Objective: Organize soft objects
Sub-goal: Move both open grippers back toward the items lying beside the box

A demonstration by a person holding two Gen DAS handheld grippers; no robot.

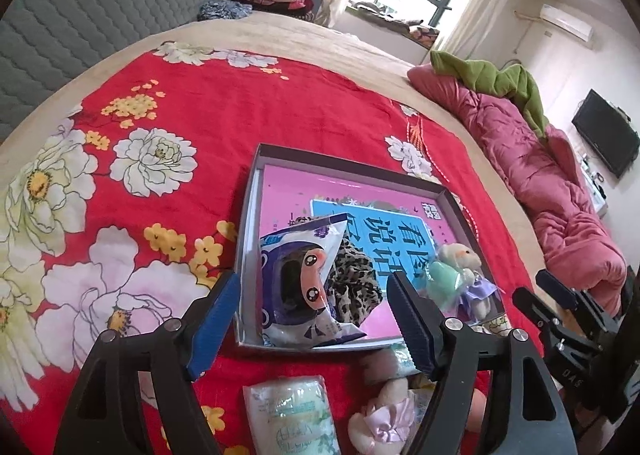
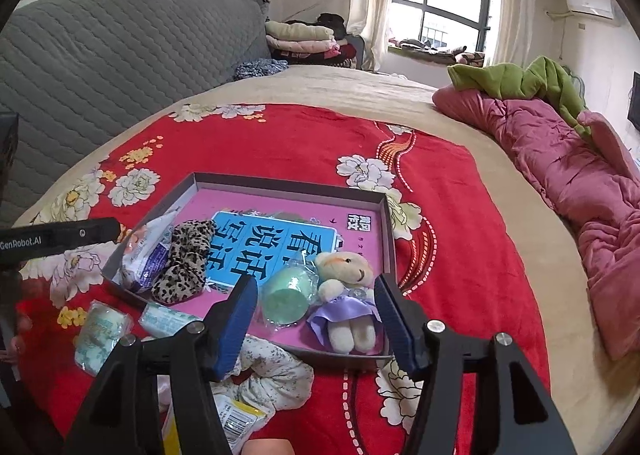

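Note:
A shallow grey box [image 1: 352,167] [image 2: 288,184] with a pink book in its bottom lies on the red flowered blanket. In it are a purple-and-white packet [image 1: 304,295] [image 2: 146,251], a leopard-print scrunchie [image 1: 356,283] [image 2: 184,261], a green roll in clear wrap [image 1: 440,279] [image 2: 286,297] and a small teddy bear in a purple dress [image 1: 472,287] [image 2: 348,295]. My left gripper [image 1: 310,321] is open and empty over the box's near edge. My right gripper [image 2: 316,321] is open and empty just before the bear and the roll. Loose tissue packs [image 1: 292,411] [image 2: 100,335] and a floral scrunchie [image 2: 272,375] lie outside the box.
A pale plush with a pink bow [image 1: 384,415] and a yellow-edged packet [image 2: 236,419] lie near the front. A pink quilt [image 2: 580,195] with a green garment [image 2: 520,83] runs along the right. A grey quilted headboard [image 2: 120,55] stands at the back left.

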